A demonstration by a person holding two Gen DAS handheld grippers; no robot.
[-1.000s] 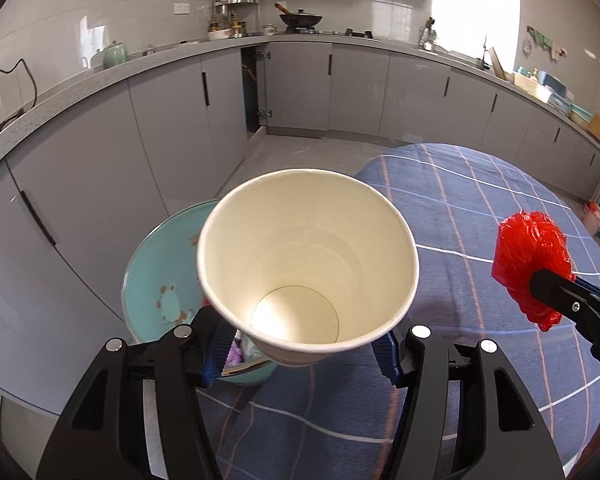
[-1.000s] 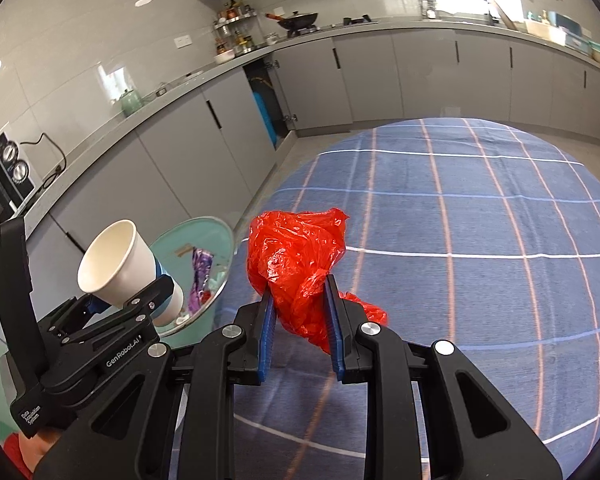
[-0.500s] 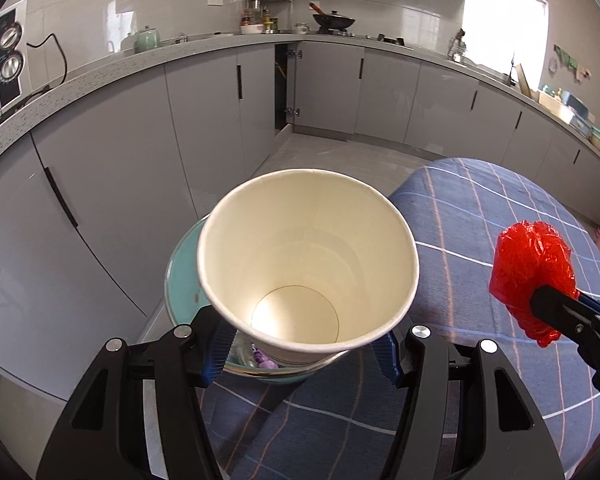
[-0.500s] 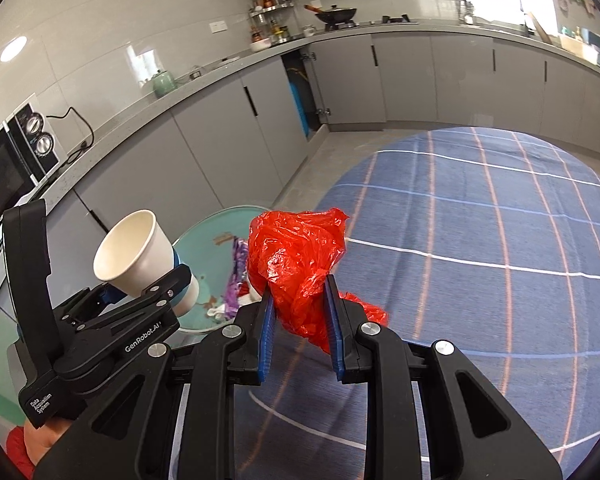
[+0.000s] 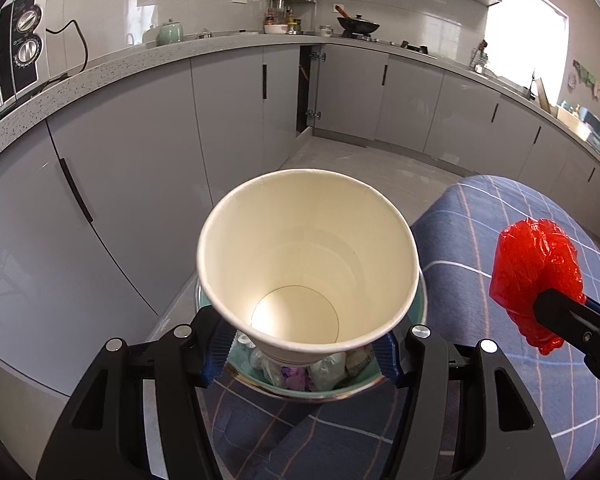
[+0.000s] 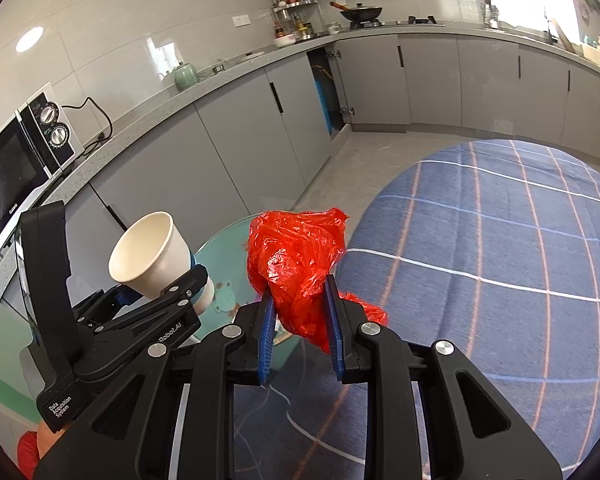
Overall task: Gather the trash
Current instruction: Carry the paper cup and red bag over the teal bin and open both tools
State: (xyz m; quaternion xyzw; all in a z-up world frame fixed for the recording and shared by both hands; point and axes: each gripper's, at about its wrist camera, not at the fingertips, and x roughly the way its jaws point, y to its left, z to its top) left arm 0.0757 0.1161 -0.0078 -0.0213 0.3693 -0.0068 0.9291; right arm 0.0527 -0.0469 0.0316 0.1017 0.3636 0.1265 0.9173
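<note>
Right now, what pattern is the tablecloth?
The tablecloth is blue with thin white and orange check lines, clearest in the right wrist view.

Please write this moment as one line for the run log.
left gripper: jaws shut on paper cup | right gripper: jaws shut on red plastic bag | teal trash bin: beneath cup

Bin point(image 5: 418, 300) (mostly behind cup point(image 5: 306, 264))

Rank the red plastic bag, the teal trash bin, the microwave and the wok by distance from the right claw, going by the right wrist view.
1. Red plastic bag: gripped in the right claw.
2. Teal trash bin: just beyond, on the left, beside the table.
3. Microwave: on the counter, far left.
4. Wok: on the stove, far back.
</note>
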